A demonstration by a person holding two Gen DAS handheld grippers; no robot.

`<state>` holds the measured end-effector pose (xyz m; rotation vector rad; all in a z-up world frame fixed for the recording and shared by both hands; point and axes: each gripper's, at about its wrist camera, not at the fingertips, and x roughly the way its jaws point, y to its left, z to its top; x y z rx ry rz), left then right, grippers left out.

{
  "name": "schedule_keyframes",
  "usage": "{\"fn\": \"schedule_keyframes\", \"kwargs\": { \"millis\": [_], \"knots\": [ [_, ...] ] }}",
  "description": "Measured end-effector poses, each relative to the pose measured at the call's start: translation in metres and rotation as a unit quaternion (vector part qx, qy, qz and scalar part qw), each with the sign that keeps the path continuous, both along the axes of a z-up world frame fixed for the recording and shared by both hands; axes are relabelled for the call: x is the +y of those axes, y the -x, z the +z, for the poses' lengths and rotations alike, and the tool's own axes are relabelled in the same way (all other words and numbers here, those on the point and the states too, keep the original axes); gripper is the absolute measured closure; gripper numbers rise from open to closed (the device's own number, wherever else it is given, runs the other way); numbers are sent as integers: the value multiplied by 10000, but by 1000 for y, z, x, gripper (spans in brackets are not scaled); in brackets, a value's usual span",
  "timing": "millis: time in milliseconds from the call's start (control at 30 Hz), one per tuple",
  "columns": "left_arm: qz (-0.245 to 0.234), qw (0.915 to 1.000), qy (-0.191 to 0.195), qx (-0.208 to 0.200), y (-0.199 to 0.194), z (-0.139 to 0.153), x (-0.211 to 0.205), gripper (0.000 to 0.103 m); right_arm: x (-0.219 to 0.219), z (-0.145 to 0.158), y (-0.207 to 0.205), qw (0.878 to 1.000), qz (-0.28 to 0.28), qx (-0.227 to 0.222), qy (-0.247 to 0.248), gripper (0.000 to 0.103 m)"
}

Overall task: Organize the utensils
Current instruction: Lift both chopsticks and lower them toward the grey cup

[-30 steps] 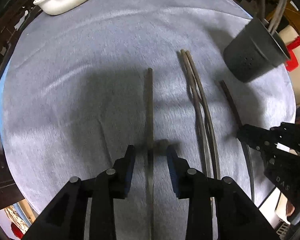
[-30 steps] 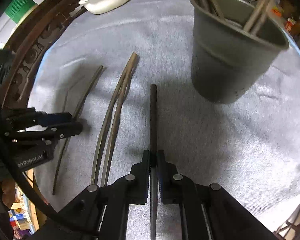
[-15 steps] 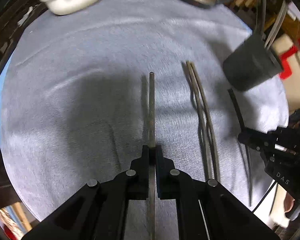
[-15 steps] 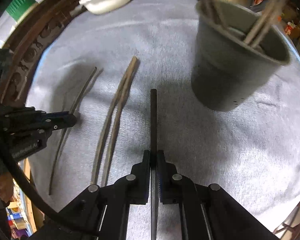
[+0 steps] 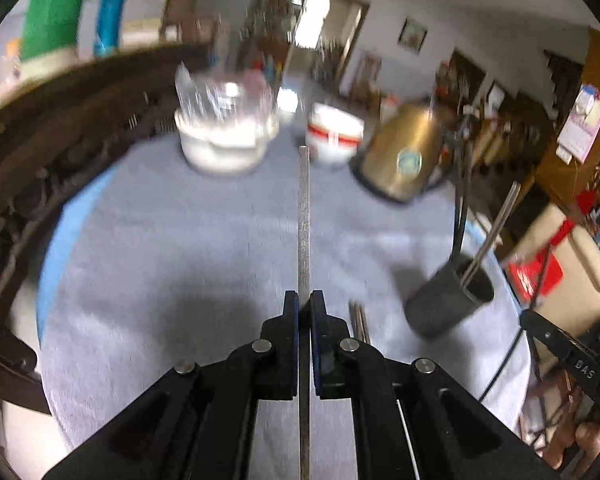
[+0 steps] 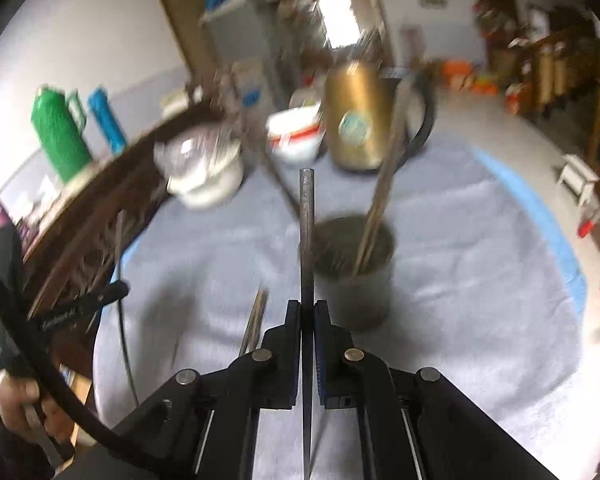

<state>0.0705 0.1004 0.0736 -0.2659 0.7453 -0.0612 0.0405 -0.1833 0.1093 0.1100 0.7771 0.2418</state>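
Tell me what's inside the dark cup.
The dark cup holds several chopsticks standing upright and leaning against its rim. Their lower ends and the cup's bottom are hidden by its wall.

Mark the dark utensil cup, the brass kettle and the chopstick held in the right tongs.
Dark grey plastic utensil cup point(image 6: 354, 300): right wrist view, front wall.
Brass-coloured metal kettle point(image 6: 358, 120): right wrist view, body.
Dark thin chopstick point(image 6: 307, 232): right wrist view, mid-shaft.
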Motion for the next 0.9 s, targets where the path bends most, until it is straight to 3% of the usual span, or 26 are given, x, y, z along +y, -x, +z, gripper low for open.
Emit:
{"fn": "schedule_keyframes", "kwargs": {
  "millis": [167,333,600,900],
  "knots": [
    [291,9969,-155,-708,10,-1,-5,97,-1,6,16,9955,-426,-831,148,96],
    [510,9902,-469,-1210,2,-11,-16,97,-4,1,13,9928,-582,-1036,179,96],
    [730,9848,-697,-1412,-2,-25,-21,97,-3,1,13,9897,-616,-1249,324,96],
    [698,9819,-784,-1578,23,-22,-18,97,-3,2,20,9890,-551,-1313,400,96]
  ]
}}
